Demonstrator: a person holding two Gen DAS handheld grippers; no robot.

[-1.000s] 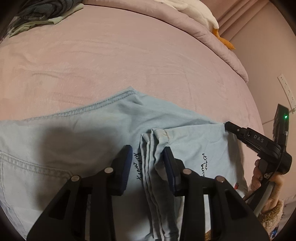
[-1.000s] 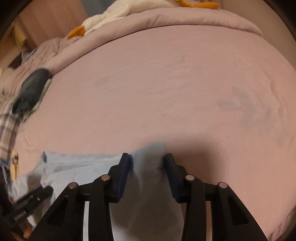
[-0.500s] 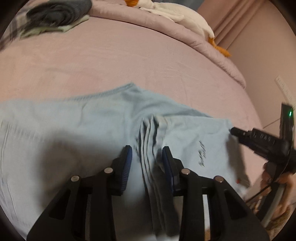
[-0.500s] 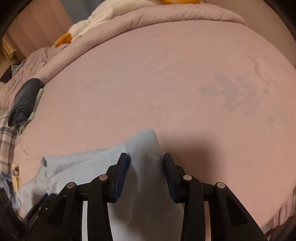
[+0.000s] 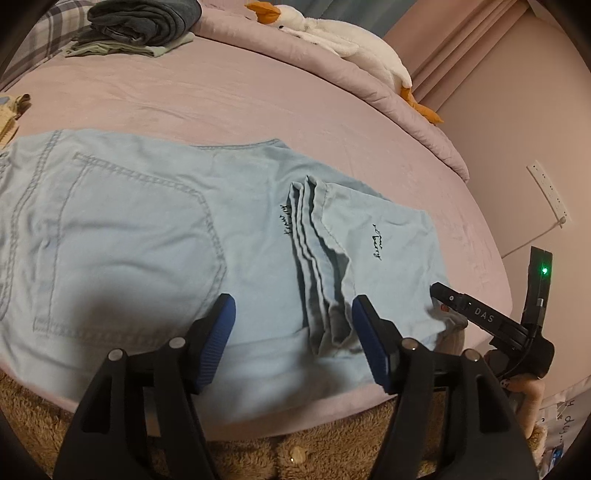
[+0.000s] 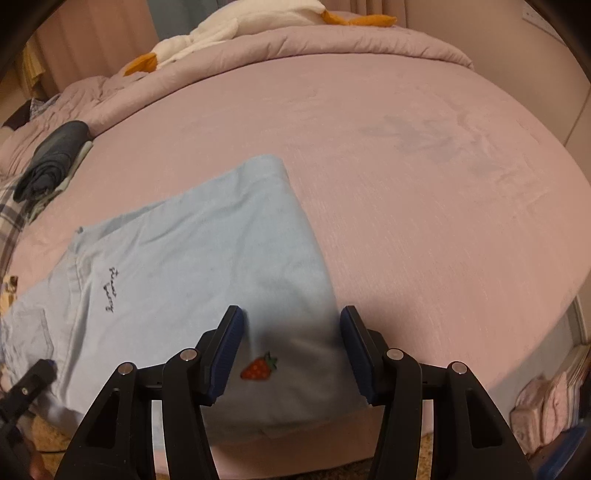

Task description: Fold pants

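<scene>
Our left tongs [image 5: 291, 334], black with ribbed blue pads, have just been spreading and now stand released: the stacked hems of the light blue denim pants [image 5: 122, 236] lie between the pads, but neither pad presses on them. Our right tongs [image 6: 291, 345], of the same make, have likewise just been opening and hold nothing; the folded cloth lies flat under the gap, the pads clear of it on either side. A small red strawberry patch [image 6: 258, 367] sits on the cloth just behind the left pad of that pair.

The pants lie folded on the pink bed sheet [image 5: 229, 88], along the near edge of the bed, with the pocket stitching toward the left side and the legs doubled back so the hems rest on top. Two lines of dark script are sewn on the cloth; we cannot read them. In the left view the right tongs reach in from the right edge, a green light on their body, and only a little of the hand behind them shows. In the right view the tip of the left tongs pokes in at the lower left, mostly cut off.

At the far left corner of the bed sits a pile of dark folded clothes [image 5: 144, 20] on a pale one. A white plush goose with orange beak and feet [image 5: 343, 44] lies on the rolled pink quilt [image 6: 369, 40] at the far edge. Brown fleece [image 5: 258, 458] fills the bottom of the left view.
</scene>
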